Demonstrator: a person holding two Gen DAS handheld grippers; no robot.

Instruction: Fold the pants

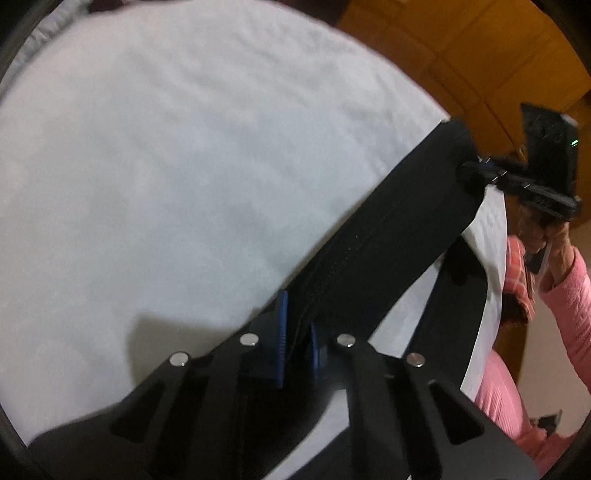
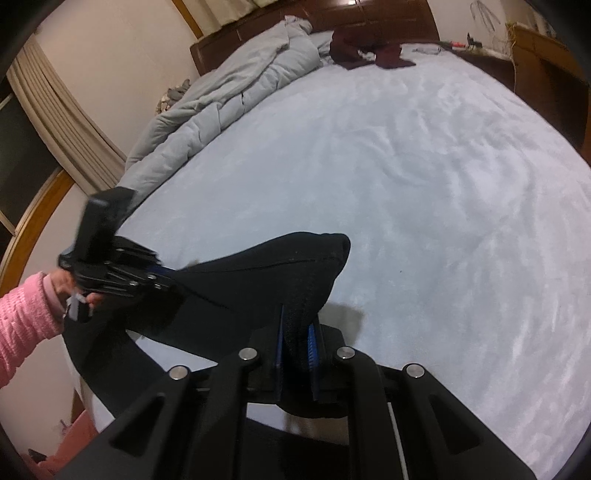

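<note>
Left gripper [image 1: 297, 345]: clamped on black pants [image 1: 388, 236], fabric pinched between the blue finger pads [image 1: 282, 332]. Beyond the fingertips, pants stretched taut as a band up and to the right, seam visible along its length, held above the white bed sheet [image 1: 166, 166]. At the far end of the band, right gripper [image 1: 476, 173] gripping the opposite edge. Below the band, a second portion of fabric hanging over the bed edge. Far right past the fingers: pink sleeve [image 1: 569, 295], wooden floor [image 1: 480, 55].

Right gripper [image 2: 297, 343]: clamped on a bunched fold of pants [image 2: 266, 280], cloth wedged between the blue pads [image 2: 313, 345]. Left of the fingers, fabric spanning to the left gripper [image 2: 162, 275], also closed on cloth; remainder drooping below over the mattress edge. Ahead of the fingertips: sheet [image 2: 424, 184]. Farther, up-left: rumpled grey duvet [image 2: 229, 92]. Farthest: dark red garment [image 2: 369, 50] near the headboard [image 2: 388, 18]; curtain [image 2: 62, 122] far left.
</note>
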